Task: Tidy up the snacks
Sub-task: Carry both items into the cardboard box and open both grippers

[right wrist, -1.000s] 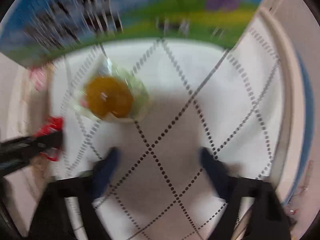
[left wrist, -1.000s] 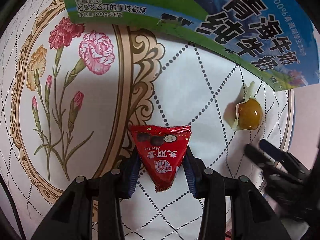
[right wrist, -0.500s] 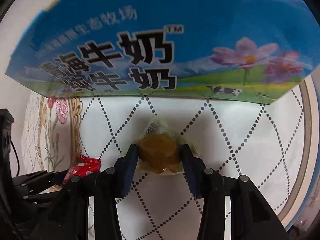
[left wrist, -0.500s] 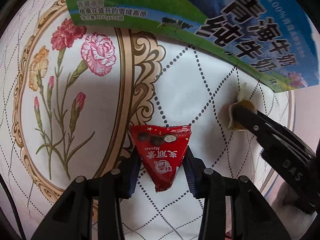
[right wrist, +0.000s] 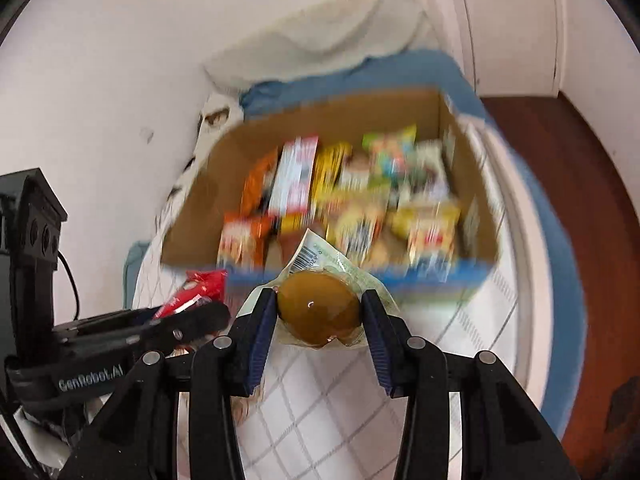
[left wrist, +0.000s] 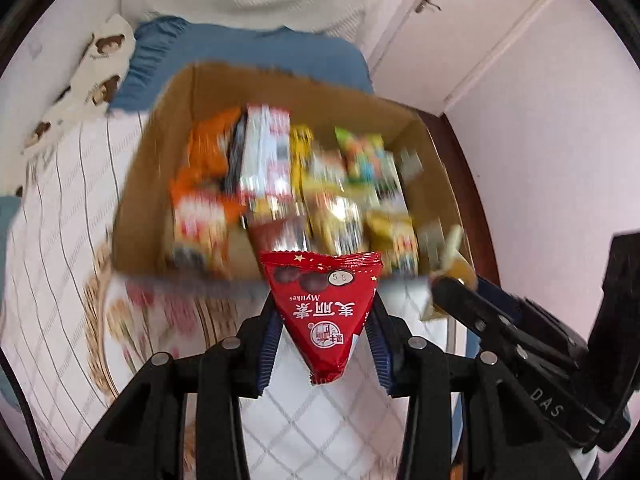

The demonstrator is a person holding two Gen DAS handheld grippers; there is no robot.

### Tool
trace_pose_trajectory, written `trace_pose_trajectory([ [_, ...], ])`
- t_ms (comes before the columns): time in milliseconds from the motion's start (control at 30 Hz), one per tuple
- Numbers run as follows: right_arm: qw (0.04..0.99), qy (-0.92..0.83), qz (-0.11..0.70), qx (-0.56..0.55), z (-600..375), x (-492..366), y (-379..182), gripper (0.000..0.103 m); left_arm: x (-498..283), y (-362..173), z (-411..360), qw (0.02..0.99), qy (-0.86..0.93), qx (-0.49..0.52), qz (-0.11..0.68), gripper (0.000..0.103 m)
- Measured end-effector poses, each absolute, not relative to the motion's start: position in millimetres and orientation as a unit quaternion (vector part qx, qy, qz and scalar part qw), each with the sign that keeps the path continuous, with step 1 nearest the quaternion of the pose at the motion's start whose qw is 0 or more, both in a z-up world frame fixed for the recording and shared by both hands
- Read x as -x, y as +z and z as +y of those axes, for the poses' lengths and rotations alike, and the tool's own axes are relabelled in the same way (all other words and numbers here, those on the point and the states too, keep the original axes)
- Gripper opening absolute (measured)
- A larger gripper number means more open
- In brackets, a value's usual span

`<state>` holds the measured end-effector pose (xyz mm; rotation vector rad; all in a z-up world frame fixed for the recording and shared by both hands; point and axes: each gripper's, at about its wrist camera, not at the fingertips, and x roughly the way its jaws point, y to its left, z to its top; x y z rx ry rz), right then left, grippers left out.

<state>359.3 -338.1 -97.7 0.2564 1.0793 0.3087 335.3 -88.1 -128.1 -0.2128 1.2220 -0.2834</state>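
Red foil shows between the blue pads of the left gripper [left wrist: 324, 328], which clamps a triangular chocolate packet [left wrist: 323, 312] by its slanted sides, wide crimped edge pointing forward and narrow tip back toward the camera. The right gripper [right wrist: 319, 312] pinches a brown marinated egg in its clear vacuum pack [right wrist: 318, 310], a barcode flap sticking up behind the egg. Both are held above the quilted bedspread [left wrist: 304, 432], just short of the near wall of an open cardboard box [left wrist: 140, 184] that sits on the bed. Inside the box, blurred snack packs [left wrist: 288, 188] in orange, white, yellow and green stand packed together; their labels cannot be read. In the left view the right gripper reaches in from the right edge, beside the chocolate packet. A blue pillow [left wrist: 248, 46] lies beyond the box's far wall, against the pink wall [left wrist: 540, 152].
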Motion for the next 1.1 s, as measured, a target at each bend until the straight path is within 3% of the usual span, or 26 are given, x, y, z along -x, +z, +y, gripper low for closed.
trace_pose_trajectory([
  [167,0.809,0.137,0.559,-0.117,-338.4,-414.8,-117.2,0.047,-399.1,-151.7,-90.2,0.780,-0.115,0.099,0.607,0.038],
  [233,0.792,0.129,0.583,-0.130,-344.1,-429.2,-128.4,0.047,-416.7,-169.3,-86.1,0.763,-0.104,0.098,0.630,0.046],
  [300,0.779,0.126,0.602,-0.123,-345.8,-433.2,-138.1,0.058,-417.6,-177.6,-85.7,0.763,-0.085,0.080,0.635,0.090],
  [333,0.776,0.118,0.607,-0.123,-348.2,-434.5,-141.2,0.081,-418.4,-181.1,-83.8,0.767,-0.077,0.073,0.632,0.095],
  [367,0.777,0.116,0.607,-0.122,-349.1,-435.9,-142.2,0.101,-419.8,-183.0,-83.6,0.771,-0.075,0.067,0.629,0.096],
  [700,0.800,0.031,0.598,-0.044,-350.5,-440.0,-141.0,0.102,-420.3,-196.0,-87.2,0.771,-0.059,0.050,0.632,0.096],
  [1100,0.820,0.020,0.571,-0.040,-348.2,-424.3,-119.3,0.102,-393.5,-163.1,-83.3,0.802,-0.052,0.031,0.594,0.096],
])
